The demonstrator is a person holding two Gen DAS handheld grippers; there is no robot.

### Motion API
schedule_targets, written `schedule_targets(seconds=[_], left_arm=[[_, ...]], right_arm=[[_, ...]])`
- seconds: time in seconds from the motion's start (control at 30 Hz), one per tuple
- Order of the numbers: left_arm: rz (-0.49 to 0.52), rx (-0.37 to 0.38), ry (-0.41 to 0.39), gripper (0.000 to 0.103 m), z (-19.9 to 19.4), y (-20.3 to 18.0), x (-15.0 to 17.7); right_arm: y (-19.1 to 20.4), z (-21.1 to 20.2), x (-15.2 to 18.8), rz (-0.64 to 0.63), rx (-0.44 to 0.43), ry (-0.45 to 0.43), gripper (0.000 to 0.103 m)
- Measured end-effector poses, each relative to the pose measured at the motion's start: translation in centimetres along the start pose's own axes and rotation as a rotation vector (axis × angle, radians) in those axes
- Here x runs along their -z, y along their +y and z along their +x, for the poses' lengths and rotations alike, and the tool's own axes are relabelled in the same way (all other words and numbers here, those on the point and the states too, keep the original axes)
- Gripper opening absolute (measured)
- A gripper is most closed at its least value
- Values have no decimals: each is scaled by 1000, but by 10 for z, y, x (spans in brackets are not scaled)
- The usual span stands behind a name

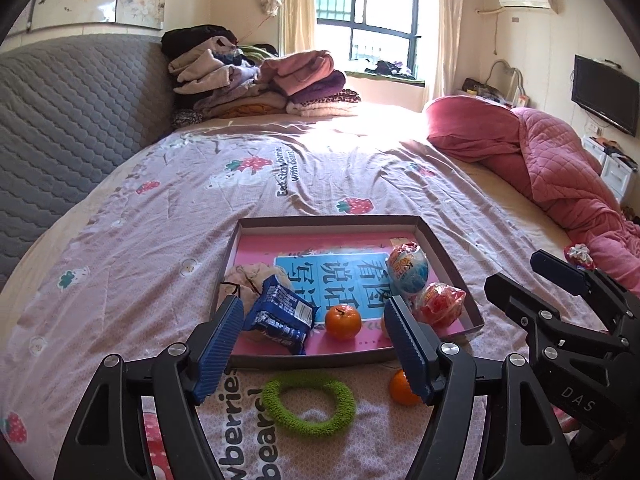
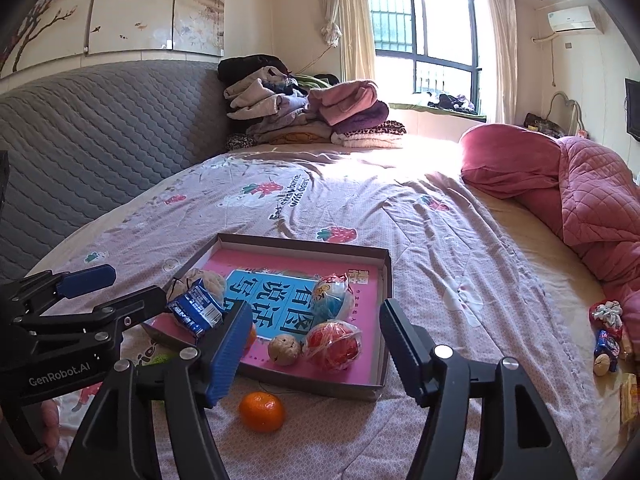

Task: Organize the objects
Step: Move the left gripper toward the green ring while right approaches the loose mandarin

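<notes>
folded clothes pile (image 1: 256, 80), pink quilt (image 1: 560, 160), window (image 2: 424, 40)

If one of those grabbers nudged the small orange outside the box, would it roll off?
The small round orange fruit would probably roll a little, being round. The soft pink bedsheet should stop it soon. It looks firm enough to grip.
</notes>
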State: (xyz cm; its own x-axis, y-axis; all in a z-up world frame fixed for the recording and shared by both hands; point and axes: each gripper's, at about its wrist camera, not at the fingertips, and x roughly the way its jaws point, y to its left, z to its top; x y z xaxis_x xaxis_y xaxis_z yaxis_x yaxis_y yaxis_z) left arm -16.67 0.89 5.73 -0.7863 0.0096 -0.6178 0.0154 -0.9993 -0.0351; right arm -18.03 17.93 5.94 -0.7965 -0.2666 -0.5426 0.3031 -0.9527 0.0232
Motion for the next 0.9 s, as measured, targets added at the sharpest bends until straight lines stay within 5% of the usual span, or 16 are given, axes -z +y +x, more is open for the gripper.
schedule_targets(seconds=[0.9], left_arm=[[-23, -7, -27, 74, -42, 10, 21]], right_arm=[[15, -44, 1, 1, -42, -51, 70]])
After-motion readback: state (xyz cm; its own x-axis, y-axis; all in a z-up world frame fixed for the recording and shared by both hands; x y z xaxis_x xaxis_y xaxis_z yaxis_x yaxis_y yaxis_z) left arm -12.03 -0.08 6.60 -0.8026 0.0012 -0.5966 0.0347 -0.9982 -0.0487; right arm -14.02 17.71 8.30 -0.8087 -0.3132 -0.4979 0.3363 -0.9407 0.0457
